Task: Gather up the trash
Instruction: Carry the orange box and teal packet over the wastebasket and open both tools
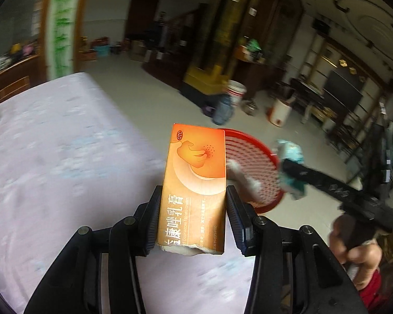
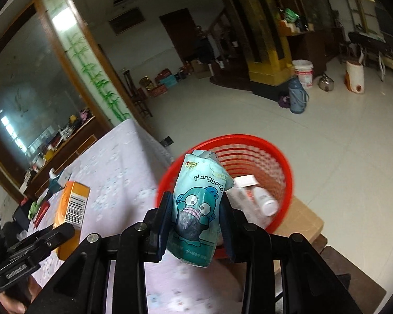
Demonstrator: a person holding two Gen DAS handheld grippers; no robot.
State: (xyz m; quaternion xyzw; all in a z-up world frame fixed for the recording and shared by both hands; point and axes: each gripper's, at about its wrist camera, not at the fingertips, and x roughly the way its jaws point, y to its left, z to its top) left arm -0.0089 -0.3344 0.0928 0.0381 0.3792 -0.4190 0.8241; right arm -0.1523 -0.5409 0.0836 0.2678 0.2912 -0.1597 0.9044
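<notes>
While the left hand-held gripper [image 1: 194, 209] pinches an orange box [image 1: 195, 183], the right [image 2: 195, 225] clamps a tissue pack [image 2: 199, 209].

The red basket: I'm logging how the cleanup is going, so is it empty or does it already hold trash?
Not empty. The right wrist view shows a white bottle and a white box lying inside the red basket.

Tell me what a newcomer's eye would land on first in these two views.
First, the orange medicine box, clamped upright in the left gripper above the pale flowered tablecloth. Next, the teal cartoon tissue pack, shut in the right gripper just in front of the red mesh basket. The basket stands off the table's edge on a cardboard box, and a white bottle already lies inside it.
</notes>
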